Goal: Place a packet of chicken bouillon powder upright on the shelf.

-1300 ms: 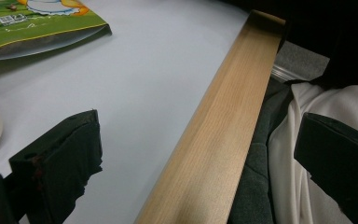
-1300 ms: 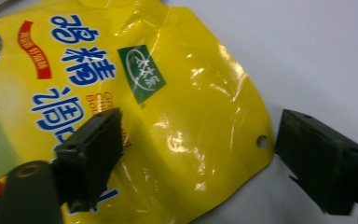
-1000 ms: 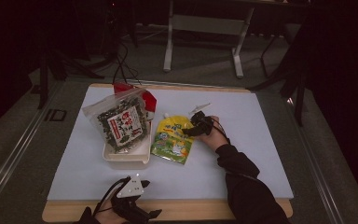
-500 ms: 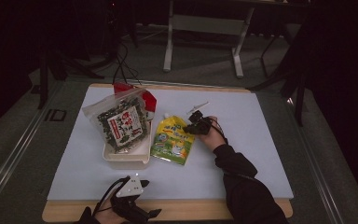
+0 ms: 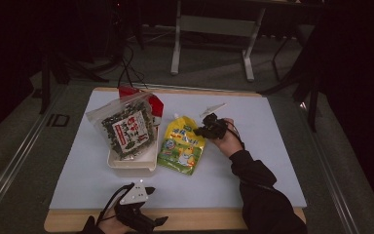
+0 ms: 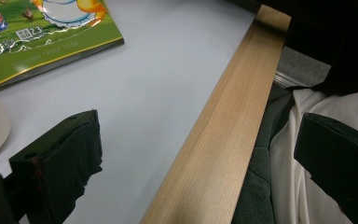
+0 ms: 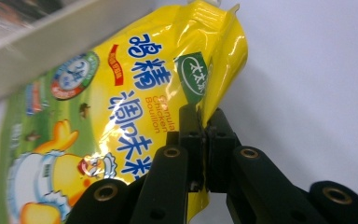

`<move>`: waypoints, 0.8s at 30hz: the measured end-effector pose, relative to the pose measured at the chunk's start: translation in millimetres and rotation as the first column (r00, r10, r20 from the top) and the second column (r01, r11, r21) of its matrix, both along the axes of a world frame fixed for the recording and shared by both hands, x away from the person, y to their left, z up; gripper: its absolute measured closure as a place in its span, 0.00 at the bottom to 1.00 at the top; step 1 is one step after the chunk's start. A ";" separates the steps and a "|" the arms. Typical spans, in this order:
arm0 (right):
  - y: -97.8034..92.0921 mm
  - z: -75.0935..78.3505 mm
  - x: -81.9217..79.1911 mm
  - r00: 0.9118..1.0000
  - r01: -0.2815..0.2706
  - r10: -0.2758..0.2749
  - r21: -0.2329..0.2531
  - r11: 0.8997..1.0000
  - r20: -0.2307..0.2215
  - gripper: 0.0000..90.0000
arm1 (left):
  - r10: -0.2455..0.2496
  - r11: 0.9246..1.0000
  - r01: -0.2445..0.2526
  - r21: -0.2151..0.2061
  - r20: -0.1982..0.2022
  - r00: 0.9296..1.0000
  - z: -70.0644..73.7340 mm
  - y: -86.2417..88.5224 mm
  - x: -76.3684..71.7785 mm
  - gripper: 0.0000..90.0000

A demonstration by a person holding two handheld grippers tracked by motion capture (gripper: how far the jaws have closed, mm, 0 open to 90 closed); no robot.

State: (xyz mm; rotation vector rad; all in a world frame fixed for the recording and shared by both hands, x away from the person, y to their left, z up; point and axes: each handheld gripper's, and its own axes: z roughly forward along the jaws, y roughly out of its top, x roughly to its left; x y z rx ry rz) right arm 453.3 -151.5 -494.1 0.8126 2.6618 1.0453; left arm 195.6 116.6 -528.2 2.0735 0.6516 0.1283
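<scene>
the right gripper (image 7: 204, 135) has its jaws pinched together on the side edge of the yellow bouillon pouch (image 7: 121, 121), which lies on the pale blue table cover (image 5: 253, 161) just beside the white tray (image 5: 131, 163); the pouch's upper corner seems slightly lifted. the left gripper (image 6: 205, 158) hovers over the table's wooden near edge (image 6: 223, 135), jaws wide apart and holding nothing.
</scene>
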 end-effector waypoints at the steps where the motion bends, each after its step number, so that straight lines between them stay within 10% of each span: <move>1: 0.0 3.8 -2.6 1.000 -0.006 0.006 0.003 1.000 0.007 0.98 | -0.001 1.000 0.001 0.000 -0.001 1.000 -0.1 -0.1 -0.1 0.02; 24: 4.9 57.4 -69.6 0.968 -0.160 0.149 0.043 0.986 0.202 0.98 | 0.018 0.999 -0.017 -0.033 0.018 1.000 3.9 2.5 1.3 0.02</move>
